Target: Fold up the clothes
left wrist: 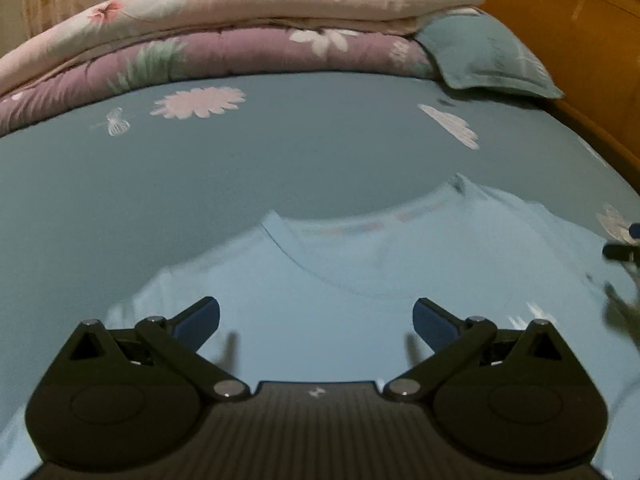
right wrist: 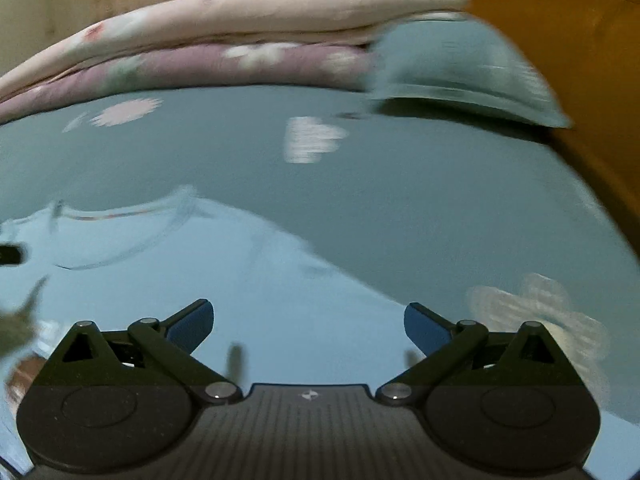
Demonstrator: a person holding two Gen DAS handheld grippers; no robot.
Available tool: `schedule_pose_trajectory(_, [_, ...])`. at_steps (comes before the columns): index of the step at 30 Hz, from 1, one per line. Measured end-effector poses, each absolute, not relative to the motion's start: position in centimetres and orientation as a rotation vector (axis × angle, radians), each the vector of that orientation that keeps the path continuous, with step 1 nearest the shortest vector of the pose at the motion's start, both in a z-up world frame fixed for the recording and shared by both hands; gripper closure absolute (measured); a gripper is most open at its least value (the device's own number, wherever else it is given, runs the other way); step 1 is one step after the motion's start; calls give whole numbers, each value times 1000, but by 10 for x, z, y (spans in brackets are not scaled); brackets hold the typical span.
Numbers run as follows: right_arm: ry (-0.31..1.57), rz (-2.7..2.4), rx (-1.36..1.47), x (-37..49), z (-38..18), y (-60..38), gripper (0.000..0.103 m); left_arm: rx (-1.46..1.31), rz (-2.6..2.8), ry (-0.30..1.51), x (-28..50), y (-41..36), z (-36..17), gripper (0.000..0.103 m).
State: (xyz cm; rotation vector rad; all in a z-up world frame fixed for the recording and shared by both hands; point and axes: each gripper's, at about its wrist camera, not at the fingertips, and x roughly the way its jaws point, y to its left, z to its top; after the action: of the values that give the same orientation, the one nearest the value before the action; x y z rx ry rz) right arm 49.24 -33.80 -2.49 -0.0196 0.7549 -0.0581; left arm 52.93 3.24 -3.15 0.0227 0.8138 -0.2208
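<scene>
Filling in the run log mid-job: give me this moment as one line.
stage: pre-grasp | left claw: open, over T-shirt | right claw: open, over T-shirt | T-shirt: spread on bed sheet, collar toward folded quilts

T-shirt (left wrist: 360, 280) flat on bed (left wrist: 280, 160), lower centre of frame; folded quilts (left wrist: 220, 40) stacked behind, upper left; pillow (left wrist: 488, 56) upper right, beside quilts.

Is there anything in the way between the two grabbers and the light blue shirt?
No, nothing visible. The left gripper and the right gripper are both open right over the shirt, which lies on the bed sheet. The folded blankets and pillow sit farther back.
</scene>
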Motion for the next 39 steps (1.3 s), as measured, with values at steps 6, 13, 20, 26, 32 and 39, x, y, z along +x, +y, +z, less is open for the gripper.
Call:
schedule_pose_trajectory(6, [744, -270, 135, 423, -35, -438, 0, 7, -253, 873, 497, 16, -29, 1])
schedule_pose_trajectory(13, [667, -320, 290, 379, -64, -529, 0, 10, -298, 909, 472, -12, -16, 1])
schedule_pose_trajectory(20, [594, -484, 412, 340, -58, -598, 0, 0, -264, 891, 441, -13, 5, 1])
schedule_pose_trajectory(26, [584, -286, 413, 337, -49, -566, 0, -11, -249, 912, 419, -16, 9, 1])
schedule_pose_trajectory(32, [706, -376, 319, 344, -63, -558, 0, 11, -221, 920, 393, -18, 11, 1])
schedule_pose_trajectory(39, [723, -223, 333, 335, -40, -488, 0, 36, -221, 929, 375, -10, 9, 1])
